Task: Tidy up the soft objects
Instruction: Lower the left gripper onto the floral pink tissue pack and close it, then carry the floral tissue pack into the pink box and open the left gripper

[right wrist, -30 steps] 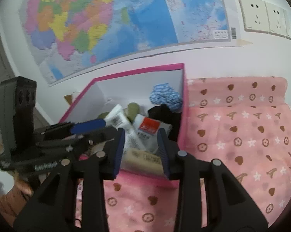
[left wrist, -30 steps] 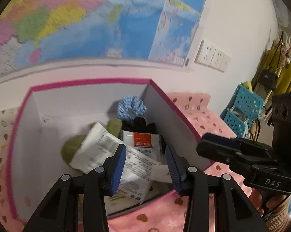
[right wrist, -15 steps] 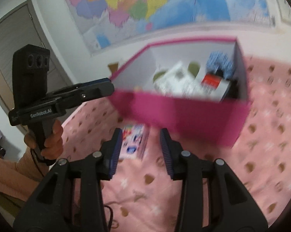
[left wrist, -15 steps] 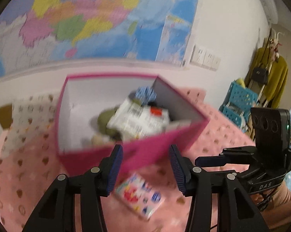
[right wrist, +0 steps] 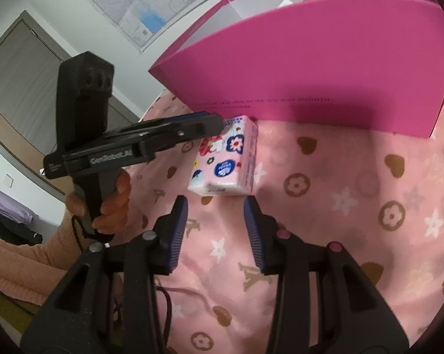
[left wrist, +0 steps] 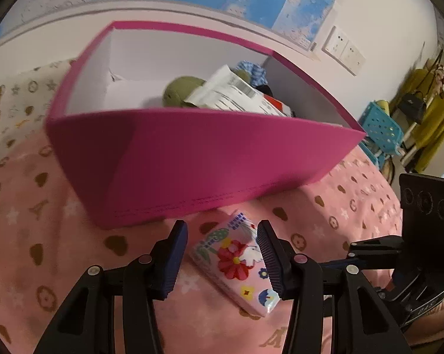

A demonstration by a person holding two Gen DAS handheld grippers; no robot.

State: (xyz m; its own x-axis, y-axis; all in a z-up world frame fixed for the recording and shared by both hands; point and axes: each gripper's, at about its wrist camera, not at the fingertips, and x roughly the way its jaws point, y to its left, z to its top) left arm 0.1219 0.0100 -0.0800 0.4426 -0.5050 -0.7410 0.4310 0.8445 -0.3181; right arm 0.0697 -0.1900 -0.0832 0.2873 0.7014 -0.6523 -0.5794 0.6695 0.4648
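A flowered pink tissue pack [left wrist: 236, 262] lies on the pink blanket just in front of the magenta box [left wrist: 198, 159]. My left gripper [left wrist: 222, 250] hangs over it, open, with the pack showing between its blue pads and neither pad pressing on it. In the right wrist view the same pack [right wrist: 224, 156] lies ahead of my open right gripper [right wrist: 216, 224], and the left gripper [right wrist: 216, 124] reaches over its far end. Inside the box are a green plush piece [left wrist: 183, 88], a white packet [left wrist: 230, 94] and a blue scrunchie [left wrist: 254, 69].
The pink patterned blanket [right wrist: 354, 206] spreads to the right of the pack. A hand in an orange sleeve [right wrist: 112, 206] holds the left gripper's handle. Blue baskets [left wrist: 381, 126] and a coat rack stand at the far right, and a map covers the wall behind the box.
Both grippers have drawn back from over the box and sunk toward the blanket in front of it. The tissue pack has come into view under them. Both sets of jaws stand slightly wider.
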